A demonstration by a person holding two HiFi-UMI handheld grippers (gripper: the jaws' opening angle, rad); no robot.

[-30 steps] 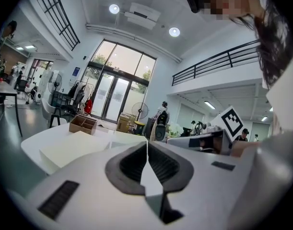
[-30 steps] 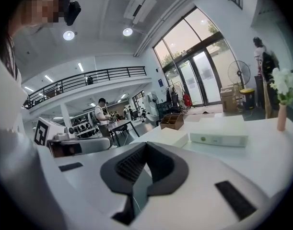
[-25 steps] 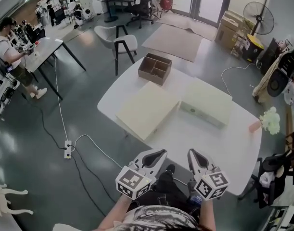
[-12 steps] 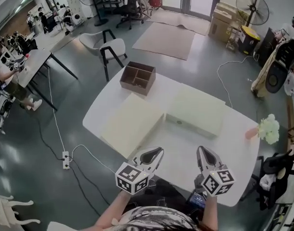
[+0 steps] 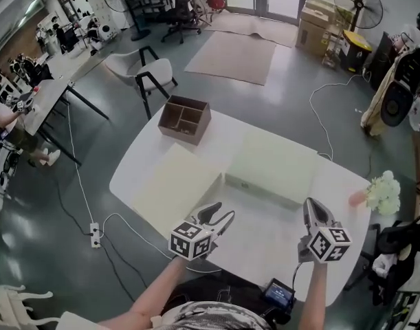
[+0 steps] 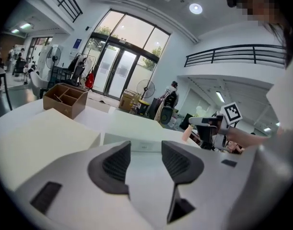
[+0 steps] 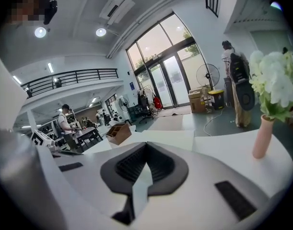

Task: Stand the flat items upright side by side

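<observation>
Two flat cream boxes lie side by side on the white table [image 5: 264, 236]: the left box [image 5: 175, 188] and the right box [image 5: 271, 163]. My left gripper [image 5: 222, 218] hovers over the table just short of the left box's near corner. Its jaws have just been opening and stand apart with nothing between them [image 6: 145, 159]. My right gripper [image 5: 314, 210] is over the table's right part, near the right box's near edge, and is shut and empty [image 7: 146, 159]. In the left gripper view both boxes lie ahead, the left box [image 6: 41, 133] and the right box [image 6: 136, 128].
A brown divided wooden crate [image 5: 185, 119] stands at the table's far left edge. A pink vase with white flowers [image 5: 376, 192] sits at the right edge. Chairs, a cable and a power strip [image 5: 94, 234] are on the floor to the left.
Both grippers have moved forward from my body out over the table and spread apart. The left jaws went from shut to open; the right stayed shut.
</observation>
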